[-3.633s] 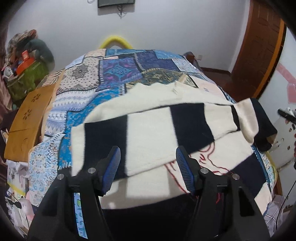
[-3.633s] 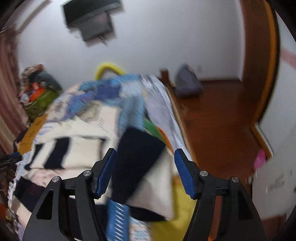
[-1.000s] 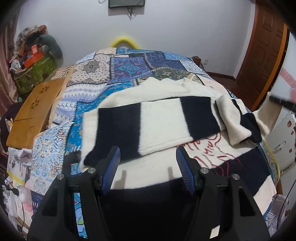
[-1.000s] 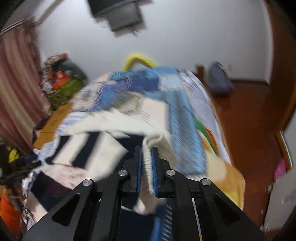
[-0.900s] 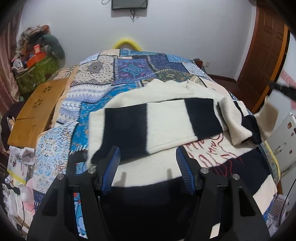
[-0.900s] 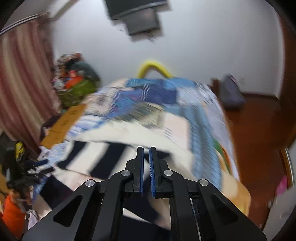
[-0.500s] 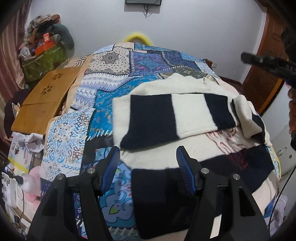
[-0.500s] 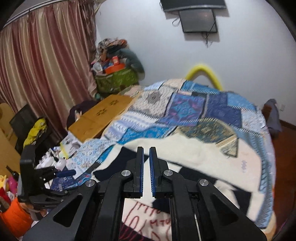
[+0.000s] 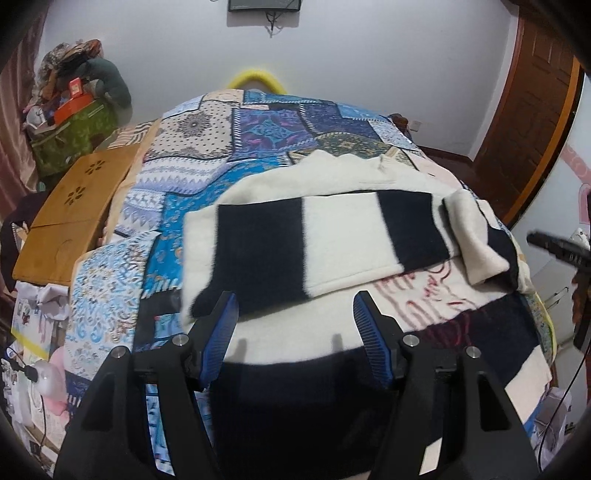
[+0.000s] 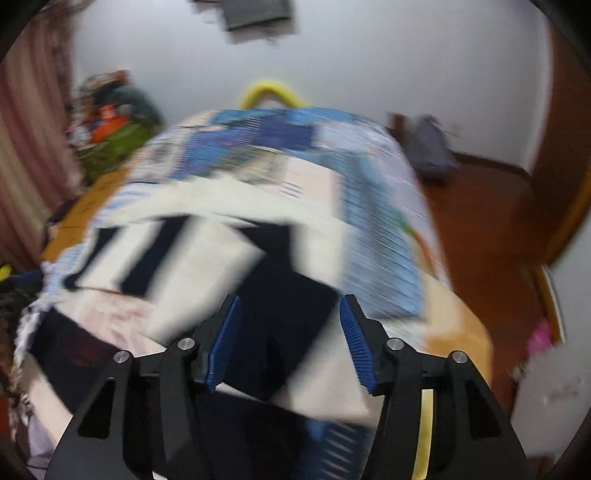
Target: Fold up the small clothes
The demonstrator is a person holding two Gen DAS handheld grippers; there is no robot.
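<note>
sweater [image 9: 332, 243] sharp left view, blurred right

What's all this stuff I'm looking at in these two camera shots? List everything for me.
Sweater: one, cream with black stripes and red lettering, spread on the bed, both sleeves folded across it.
Bedspread: one, blue patchwork, covering the bed.
Wooden board: one, tan with flower cut-outs, at the bed's left edge.
Green bag: one, piled with clutter, far left corner.
Yellow hoop: one, behind the bed's far end.
Screen: one, dark, on the white wall.
Door: one, brown wood, right.
Grey bag: one, blurred, on the wooden floor.
Left gripper: black with blue pads, jaws open above the sweater.
Right gripper: same make, jaws open above the right sleeve.
</note>
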